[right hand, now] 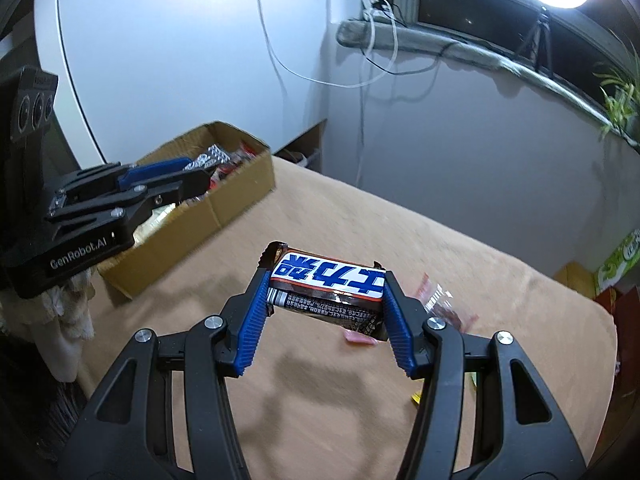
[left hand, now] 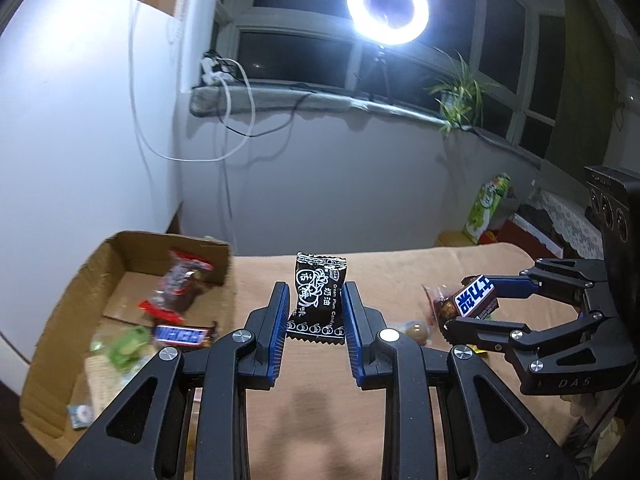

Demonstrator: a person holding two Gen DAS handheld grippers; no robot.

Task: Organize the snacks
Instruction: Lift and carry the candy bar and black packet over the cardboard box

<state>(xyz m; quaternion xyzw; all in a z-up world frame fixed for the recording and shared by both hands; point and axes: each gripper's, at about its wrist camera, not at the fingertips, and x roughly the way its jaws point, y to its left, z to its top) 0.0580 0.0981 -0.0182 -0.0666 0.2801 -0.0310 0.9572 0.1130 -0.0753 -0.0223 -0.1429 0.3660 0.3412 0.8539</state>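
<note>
My left gripper (left hand: pixel 316 300) is shut on a black plum candy packet (left hand: pixel 318 292) with white print, held upright above the tan cloth. My right gripper (right hand: pixel 326 294) is shut on a brown, white and blue chocolate bar (right hand: pixel 328 280), held crosswise between its blue pads. The right gripper (left hand: pixel 474 308) and its chocolate bar (left hand: pixel 476 296) also show at the right of the left wrist view. An open cardboard box (left hand: pixel 120 248) holding several wrapped snacks sits at the left. In the right wrist view the left gripper (right hand: pixel 196 180) hangs in front of that box (right hand: pixel 240 200).
Loose sweets lie on the tan cloth (right hand: pixel 320 400): a red-ended wrapper (right hand: pixel 440 304), a pink piece (right hand: pixel 362 338) and a round brown sweet (left hand: pixel 416 330). A white wall, cables and a windowsill with a ring light (left hand: pixel 387 7) stand behind. A green carton (left hand: pixel 486 208) is at the far right.
</note>
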